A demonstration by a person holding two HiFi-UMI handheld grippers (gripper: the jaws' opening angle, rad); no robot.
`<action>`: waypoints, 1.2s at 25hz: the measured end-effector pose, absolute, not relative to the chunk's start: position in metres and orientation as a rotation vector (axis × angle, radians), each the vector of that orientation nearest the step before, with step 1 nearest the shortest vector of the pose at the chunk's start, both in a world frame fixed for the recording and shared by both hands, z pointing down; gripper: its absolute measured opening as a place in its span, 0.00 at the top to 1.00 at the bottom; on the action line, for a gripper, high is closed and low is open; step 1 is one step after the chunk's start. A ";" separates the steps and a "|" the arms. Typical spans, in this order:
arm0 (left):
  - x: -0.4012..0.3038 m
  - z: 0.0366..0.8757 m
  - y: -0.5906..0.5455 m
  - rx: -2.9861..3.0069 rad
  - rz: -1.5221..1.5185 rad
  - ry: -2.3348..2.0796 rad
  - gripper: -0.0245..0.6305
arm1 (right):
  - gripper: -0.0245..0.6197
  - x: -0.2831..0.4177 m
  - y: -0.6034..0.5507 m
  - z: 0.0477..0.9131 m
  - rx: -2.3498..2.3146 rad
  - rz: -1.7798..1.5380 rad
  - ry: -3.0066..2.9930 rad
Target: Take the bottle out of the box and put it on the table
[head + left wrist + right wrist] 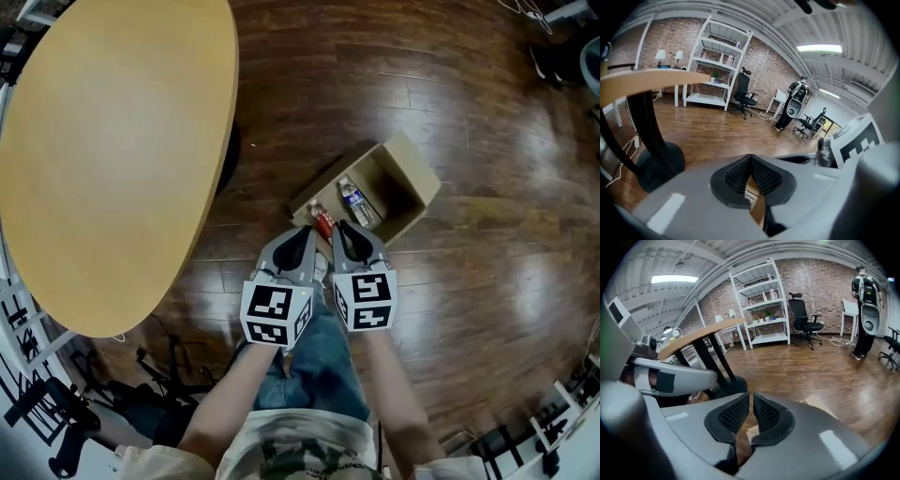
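A dark wood floor meets a brick wall. A white shelf and black office chair stand along it; a strip light glows overhead.

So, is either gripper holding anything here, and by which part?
Nothing is held. Both the left gripper and the right gripper have jaws closed on nothing; the clear bottle lies in the box.

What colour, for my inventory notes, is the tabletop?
The tabletop is light tan; best in head view.
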State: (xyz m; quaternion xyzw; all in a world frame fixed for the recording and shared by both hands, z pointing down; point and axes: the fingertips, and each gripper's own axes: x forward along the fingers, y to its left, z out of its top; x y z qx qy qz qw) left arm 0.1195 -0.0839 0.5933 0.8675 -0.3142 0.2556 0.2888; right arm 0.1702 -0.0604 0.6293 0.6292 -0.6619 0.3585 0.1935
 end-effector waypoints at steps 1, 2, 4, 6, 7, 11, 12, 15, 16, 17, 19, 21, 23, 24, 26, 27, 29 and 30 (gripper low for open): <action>0.123 0.606 -0.083 2.312 0.689 -0.823 0.96 | 0.92 0.173 -0.061 0.642 1.761 1.020 -1.852; 0.125 0.619 -0.081 2.309 0.700 -0.809 0.96 | 0.92 0.175 -0.062 0.654 1.756 1.032 -1.852; 0.127 0.649 -0.077 2.306 0.737 -0.784 0.96 | 0.91 0.179 -0.063 0.682 1.736 1.048 -1.853; 0.130 0.680 -0.074 2.297 0.776 -0.765 0.96 | 0.91 0.181 -0.063 0.712 1.706 1.059 -1.853; 0.131 0.695 -0.073 2.287 0.787 -0.762 0.96 | 0.91 0.182 -0.064 0.727 1.694 1.065 -1.852; 0.132 0.750 -0.066 2.242 0.802 -0.746 0.96 | 0.90 0.177 -0.056 0.785 1.645 1.103 -1.834; 0.133 0.763 -0.063 2.240 0.811 -0.727 0.96 | 0.90 0.175 -0.054 0.797 1.640 1.111 -1.829; 0.135 0.803 -0.056 2.248 0.834 -0.676 0.96 | 0.90 0.173 -0.049 0.836 1.634 1.134 -1.820; 0.135 0.814 -0.056 2.248 0.839 -0.670 0.96 | 0.90 0.172 -0.046 0.852 1.627 1.149 -1.816; 0.135 0.826 -0.055 2.247 0.843 -0.667 0.96 | 0.89 0.171 -0.043 0.868 1.615 1.165 -1.809; 0.135 0.849 -0.053 2.241 0.851 -0.653 0.96 | 0.89 0.171 -0.036 0.902 1.586 1.190 -1.787; 0.134 0.871 -0.049 2.229 0.858 -0.631 0.96 | 0.88 0.171 -0.030 0.932 1.567 1.212 -1.767; 0.129 0.890 -0.045 2.221 0.869 -0.619 0.96 | 0.87 0.168 -0.027 0.956 1.556 1.226 -1.760; 0.127 0.899 -0.044 2.221 0.875 -0.617 0.96 | 0.87 0.166 -0.027 0.967 1.546 1.227 -1.761; 0.122 0.914 -0.040 2.217 0.887 -0.615 0.96 | 0.86 0.160 -0.025 0.989 1.511 1.219 -1.772; 0.120 0.921 -0.037 2.211 0.890 -0.612 0.96 | 0.85 0.157 -0.025 1.000 1.489 1.210 -1.779; 0.118 0.935 -0.033 2.201 0.893 -0.593 0.96 | 0.83 0.153 -0.025 1.022 1.441 1.181 -1.789; 0.118 0.940 -0.031 2.204 0.893 -0.580 0.96 | 0.82 0.152 -0.024 1.033 1.419 1.164 -1.791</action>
